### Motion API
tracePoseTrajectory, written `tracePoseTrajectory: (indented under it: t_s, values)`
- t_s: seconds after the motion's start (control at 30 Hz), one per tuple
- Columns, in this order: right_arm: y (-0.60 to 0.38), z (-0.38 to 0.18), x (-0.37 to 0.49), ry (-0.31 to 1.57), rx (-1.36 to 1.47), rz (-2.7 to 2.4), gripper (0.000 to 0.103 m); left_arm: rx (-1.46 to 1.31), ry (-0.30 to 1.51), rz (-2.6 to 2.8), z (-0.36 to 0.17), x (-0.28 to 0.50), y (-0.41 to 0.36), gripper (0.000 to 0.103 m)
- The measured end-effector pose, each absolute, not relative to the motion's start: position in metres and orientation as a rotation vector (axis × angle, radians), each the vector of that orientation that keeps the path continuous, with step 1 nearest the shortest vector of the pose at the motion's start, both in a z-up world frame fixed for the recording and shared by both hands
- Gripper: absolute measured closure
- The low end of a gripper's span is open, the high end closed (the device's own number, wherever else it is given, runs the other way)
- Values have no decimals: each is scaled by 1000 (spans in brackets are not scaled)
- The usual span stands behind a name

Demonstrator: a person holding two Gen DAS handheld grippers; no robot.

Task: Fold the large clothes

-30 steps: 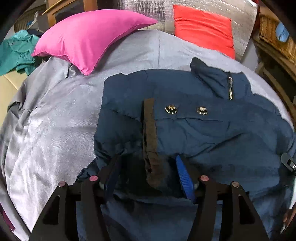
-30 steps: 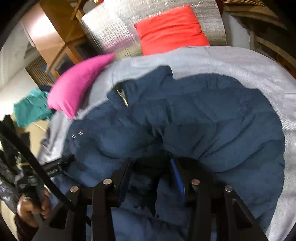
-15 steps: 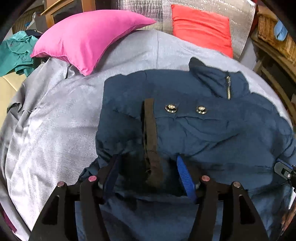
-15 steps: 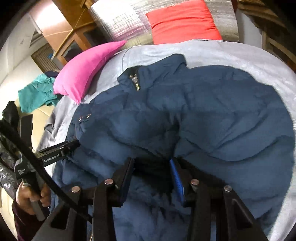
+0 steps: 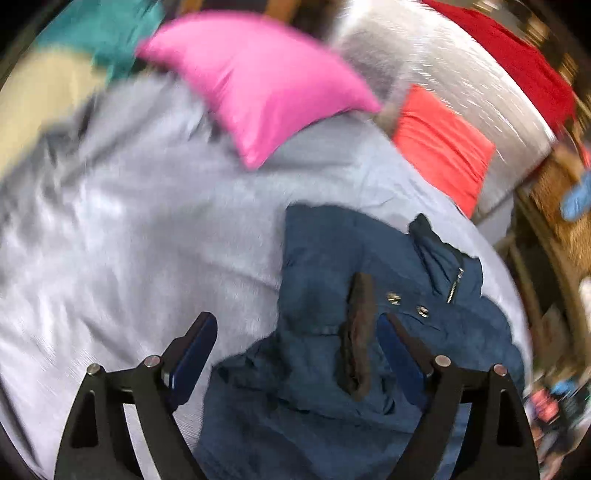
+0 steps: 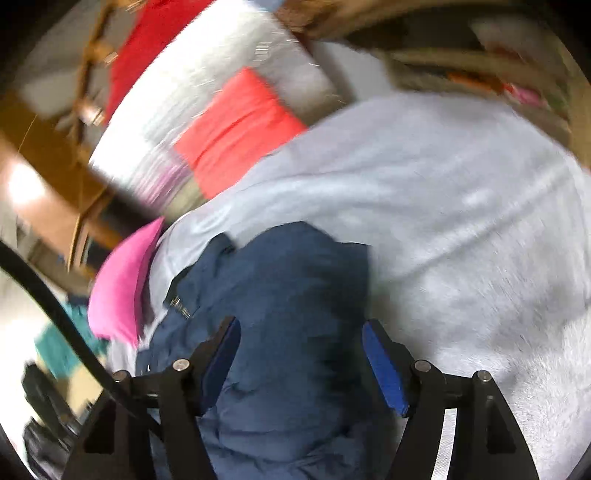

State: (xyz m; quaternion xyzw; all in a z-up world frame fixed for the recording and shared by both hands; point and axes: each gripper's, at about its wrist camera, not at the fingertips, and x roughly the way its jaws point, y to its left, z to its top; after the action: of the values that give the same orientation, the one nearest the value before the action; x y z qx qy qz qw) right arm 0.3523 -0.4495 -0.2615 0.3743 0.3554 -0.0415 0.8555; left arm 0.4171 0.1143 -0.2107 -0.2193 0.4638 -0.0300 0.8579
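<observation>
A navy puffer jacket (image 5: 332,280) lies folded on a grey bedspread (image 5: 140,229), collar and zipper at its far right, a brown-trimmed cuff and two snaps on top. It also shows in the right wrist view (image 6: 295,302). My left gripper (image 5: 297,347) is open and empty above the jacket's left edge. My right gripper (image 6: 301,354) is open and empty above the jacket's right part. Both views are motion-blurred.
A pink pillow (image 5: 266,81) and a red cushion (image 5: 443,147) lie at the head of the bed against a silvery backrest (image 5: 443,62). A teal garment (image 5: 110,33) lies beyond the bed's left edge. Wicker furniture (image 5: 554,206) stands at the right.
Both grippers have let go of the jacket and opened wide. Both have pulled back and swung, the left toward the left, the right toward the right. The jacket rests on the bed.
</observation>
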Motion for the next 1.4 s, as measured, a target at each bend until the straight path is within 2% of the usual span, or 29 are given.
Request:
tracePoseTrajectory:
  t_s: [0.17,0.4,0.43,0.47,0.5,0.6,0.8,0.97,1.07,1.3,1.4]
  values:
    - [-468,-303,366,847,973,-45,29,-583,1120,-43,-255,427,112,15]
    - [-439,-325,389,896,984,102,29,-483,1107,-57,-255,428,88,14]
    - [-435,-324,389,895,970,119,33,-475,1105,-54,-254,428,86,15]
    - [-428,-323,393,896,959,139,45,-464,1104,-51,-254,427,84,15]
    - [-425,-323,394,901,949,143,51,-452,1099,-45,-254,426,81,15]
    - [-414,-327,403,918,879,117,53,-371,1083,-4,-254,422,67,15]
    - [-406,-326,413,929,828,96,51,-213,1030,46,-255,421,54,15]
    - [-404,-326,414,932,810,128,41,-148,996,43,-248,409,51,28]
    - [-399,-324,418,937,799,135,36,-97,976,47,-244,407,43,31]
    - [-397,-322,418,946,772,125,36,-66,957,35,-243,398,41,32]
    - [-397,-321,416,954,761,106,46,-61,955,28,-246,401,43,33]
